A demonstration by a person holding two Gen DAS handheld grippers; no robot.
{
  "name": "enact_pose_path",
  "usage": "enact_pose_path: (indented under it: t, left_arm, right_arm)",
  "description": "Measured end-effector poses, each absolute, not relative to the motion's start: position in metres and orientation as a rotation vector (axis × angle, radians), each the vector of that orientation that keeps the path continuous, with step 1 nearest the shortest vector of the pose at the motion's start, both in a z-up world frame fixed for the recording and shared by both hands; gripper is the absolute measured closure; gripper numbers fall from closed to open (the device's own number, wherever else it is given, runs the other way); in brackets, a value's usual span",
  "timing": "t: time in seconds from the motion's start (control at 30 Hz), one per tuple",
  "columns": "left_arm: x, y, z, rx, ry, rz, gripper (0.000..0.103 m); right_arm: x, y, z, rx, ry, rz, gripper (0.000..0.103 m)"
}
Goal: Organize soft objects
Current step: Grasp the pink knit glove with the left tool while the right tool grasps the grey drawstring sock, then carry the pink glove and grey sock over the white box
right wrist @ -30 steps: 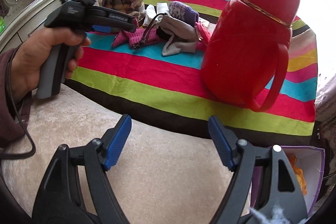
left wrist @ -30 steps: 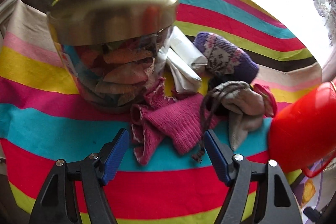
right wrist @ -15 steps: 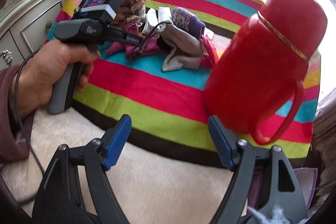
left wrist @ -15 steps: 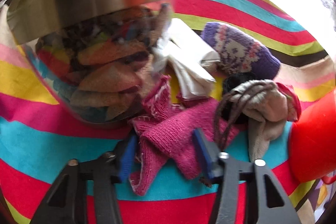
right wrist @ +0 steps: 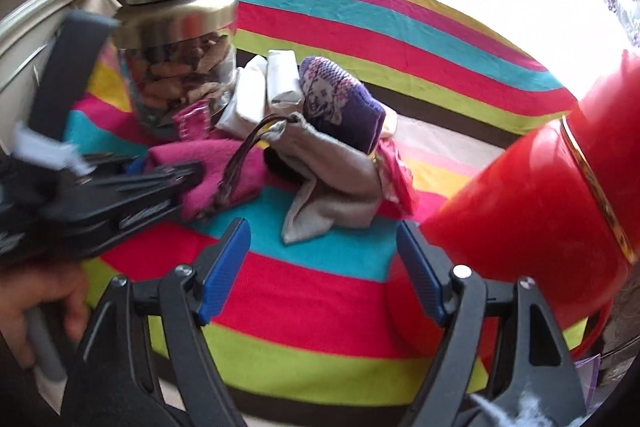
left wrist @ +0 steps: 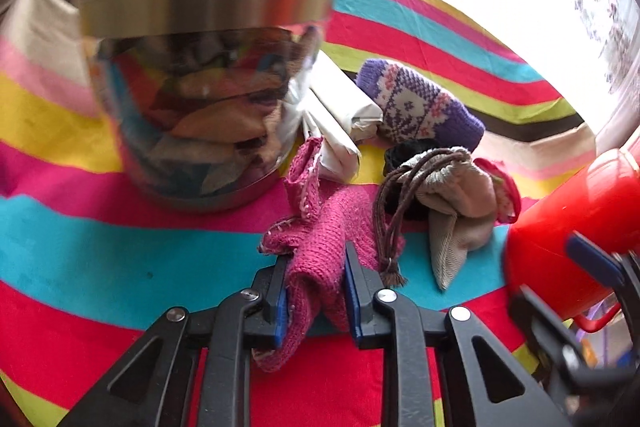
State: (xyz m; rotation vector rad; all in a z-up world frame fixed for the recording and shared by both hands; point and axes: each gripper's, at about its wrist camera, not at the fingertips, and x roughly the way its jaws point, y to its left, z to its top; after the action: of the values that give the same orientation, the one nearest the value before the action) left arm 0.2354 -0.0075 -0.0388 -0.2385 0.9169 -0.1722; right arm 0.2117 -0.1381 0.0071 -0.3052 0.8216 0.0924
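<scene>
We see the striped cloth (left wrist: 120,259) filling most of both views; its far edge washes out into window glare at the top, and we cannot make out anything there.

The red jug (right wrist: 560,211) occupies the right side of the right wrist view. Its top and handle run out of the frame, and in the left wrist view only a blurred part shows at the right edge.

The glass jar (left wrist: 200,131) with a metal lid stands at the upper left of the left wrist view. The lid is smeared by motion blur, and we cannot identify the brown and coloured contents.

The soft things lie in a pile at centre frame: a beige pouch (right wrist: 332,179) with a brown cord, a purple patterned mitten (left wrist: 416,103), white folded cloth (left wrist: 340,111), and a dark item beneath the pouch that we cannot identify.

The pink knit piece (left wrist: 320,251) lies at the near edge of the pile, just beside the jar.

The left gripper (left wrist: 316,291) is closing, with the pink knit piece bunched between its blue pads, both pressing the fabric. The hand (right wrist: 36,311) holding it is cut off at the lower left of the right wrist view.

The right gripper (right wrist: 324,267) stands spread wide over the cloth with nothing between its fingers.
</scene>
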Motion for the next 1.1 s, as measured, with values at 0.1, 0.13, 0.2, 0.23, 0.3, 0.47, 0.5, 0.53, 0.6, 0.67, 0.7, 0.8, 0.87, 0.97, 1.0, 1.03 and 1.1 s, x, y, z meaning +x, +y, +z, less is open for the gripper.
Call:
enact_pose_path:
  t: [0.1,0.13,0.2,0.23,0.3,0.47,0.5,0.53,0.6,0.67,0.7,0.8,0.87,0.97,1.0,1.03,1.1]
  left_arm:
    - [0.228,0.003,-0.038,-0.266,0.902,-0.162,0.08]
    - [0.226,0.005,-0.038,-0.273,0.898,-0.163,0.08]
    - [0.226,0.01,-0.036,-0.278,0.894,-0.164,0.08]
    - [0.222,0.012,-0.036,-0.277,0.893,-0.165,0.08]
    - [0.222,0.012,-0.039,-0.277,0.894,-0.165,0.08]
    - [0.221,0.016,-0.041,-0.277,0.89,-0.155,0.08]
    - [0.221,0.017,-0.041,-0.285,0.898,-0.176,0.08]
    - [0.221,0.017,-0.041,-0.279,0.898,-0.172,0.08]
    - [0.222,0.016,-0.042,-0.267,0.897,-0.163,0.08]
    - [0.223,0.014,-0.042,-0.254,0.896,-0.158,0.08]
    - [0.222,0.013,-0.042,-0.248,0.894,-0.153,0.08]
    - [0.221,0.01,-0.04,-0.231,0.888,-0.137,0.08]
    - [0.218,0.008,-0.037,-0.214,0.879,-0.126,0.08]
    - [0.213,0.005,-0.031,-0.199,0.864,-0.11,0.08]
    - [0.21,0.005,-0.028,-0.195,0.858,-0.105,0.08]
    - [0.207,0.005,-0.026,-0.193,0.852,-0.101,0.08]
    - [0.201,0.007,-0.02,-0.195,0.837,-0.091,0.08]
  right_arm:
    - [0.229,-0.128,0.002,-0.366,0.811,0.041,0.025]
    - [0.235,-0.125,0.0,-0.383,0.806,0.026,0.025]
    - [0.248,-0.118,-0.005,-0.436,0.796,-0.006,0.025]
    - [0.252,-0.114,-0.007,-0.462,0.795,-0.018,0.025]
    - [0.262,-0.106,-0.012,-0.498,0.791,-0.046,0.025]
    - [0.281,-0.095,-0.028,-0.524,0.793,-0.077,0.025]
    - [0.283,-0.095,-0.031,-0.515,0.791,-0.071,0.026]
    - [0.284,-0.094,-0.033,-0.508,0.786,-0.066,0.031]
    - [0.287,-0.095,-0.038,-0.503,0.795,-0.058,0.061]
    - [0.287,-0.1,-0.041,-0.464,0.814,-0.032,0.08]
    - [0.287,-0.102,-0.042,-0.442,0.824,-0.019,0.082]
    - [0.279,-0.11,-0.041,-0.399,0.82,0.005,0.087]
    - [0.271,-0.115,-0.036,-0.371,0.809,0.036,0.089]
    - [0.26,-0.127,-0.024,-0.291,0.799,0.089,0.09]
    - [0.256,-0.132,-0.02,-0.258,0.799,0.106,0.09]
    - [0.248,-0.134,-0.017,-0.227,0.799,0.128,0.09]
    - [0.238,-0.14,-0.011,-0.182,0.797,0.161,0.09]
